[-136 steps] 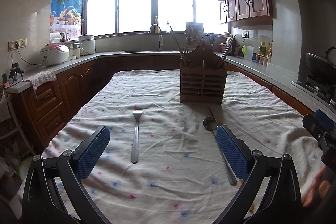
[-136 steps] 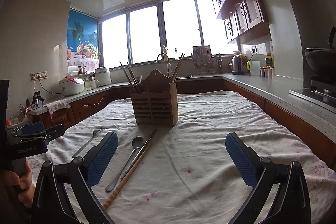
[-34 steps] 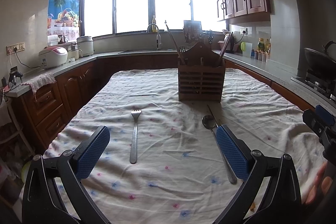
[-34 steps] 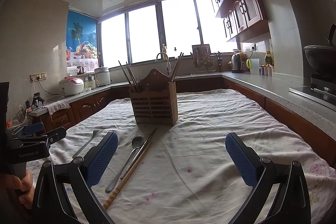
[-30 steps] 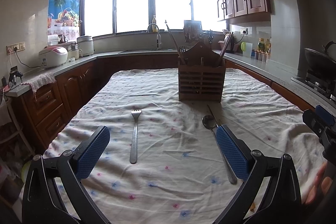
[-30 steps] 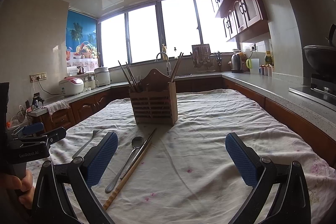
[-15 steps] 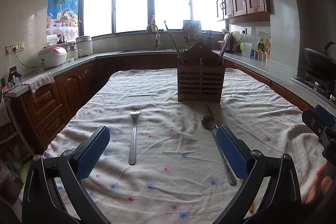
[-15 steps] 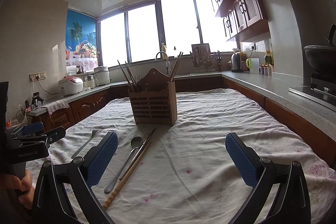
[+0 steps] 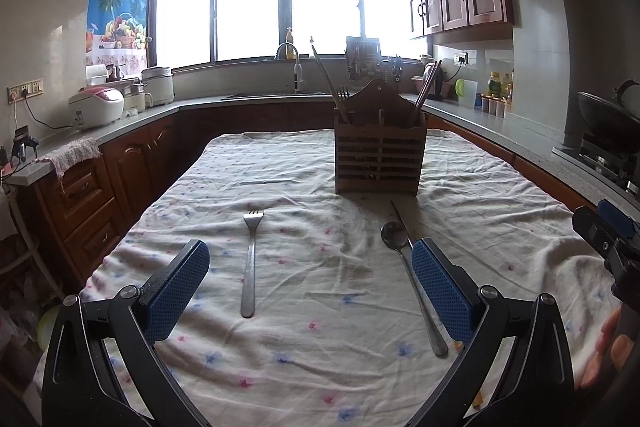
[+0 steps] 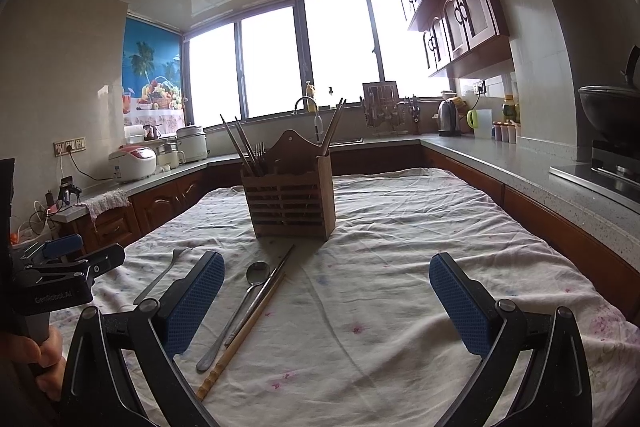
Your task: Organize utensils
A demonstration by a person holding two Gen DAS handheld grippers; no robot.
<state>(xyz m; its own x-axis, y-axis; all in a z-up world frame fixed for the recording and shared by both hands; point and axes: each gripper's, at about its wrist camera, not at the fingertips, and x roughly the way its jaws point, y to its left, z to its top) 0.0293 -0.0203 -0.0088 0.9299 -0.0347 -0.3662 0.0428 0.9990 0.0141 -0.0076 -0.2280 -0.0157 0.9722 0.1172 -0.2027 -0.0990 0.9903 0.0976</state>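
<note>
Left wrist view: left hand-held gripper (image 9: 310,281) hangs above the cloth-covered counter (image 9: 360,347) w/ jaws wide apart, nothing between them. Fork (image 9: 250,259) lies flat just ahead, between the pads but nearer the left one, tines pointing away. Spoon (image 9: 404,267) lies by the right pad, handle partly hidden behind it. Wooden utensil holder (image 9: 380,159) stands upright well ahead, already w/ chopsticks and a fork in it.

Right wrist view: right hand-held gripper (image 10: 326,297) also spread open and empty. Spoon and a pair of chopsticks (image 10: 248,323) lie side by side just inside its left pad, touching or nearly so; the holder stands beyond them.

Handling, as a guess: fork and spoon are stiff, light, smooth metal, lying low on soft cloth, so pads may slip or pinch fabric. Best hold is prob. mid-handle, across the narrow width, approx. at the balance point. Chopsticks are thin, light and rigid; they roll easily, so take both together near the middle.
</note>
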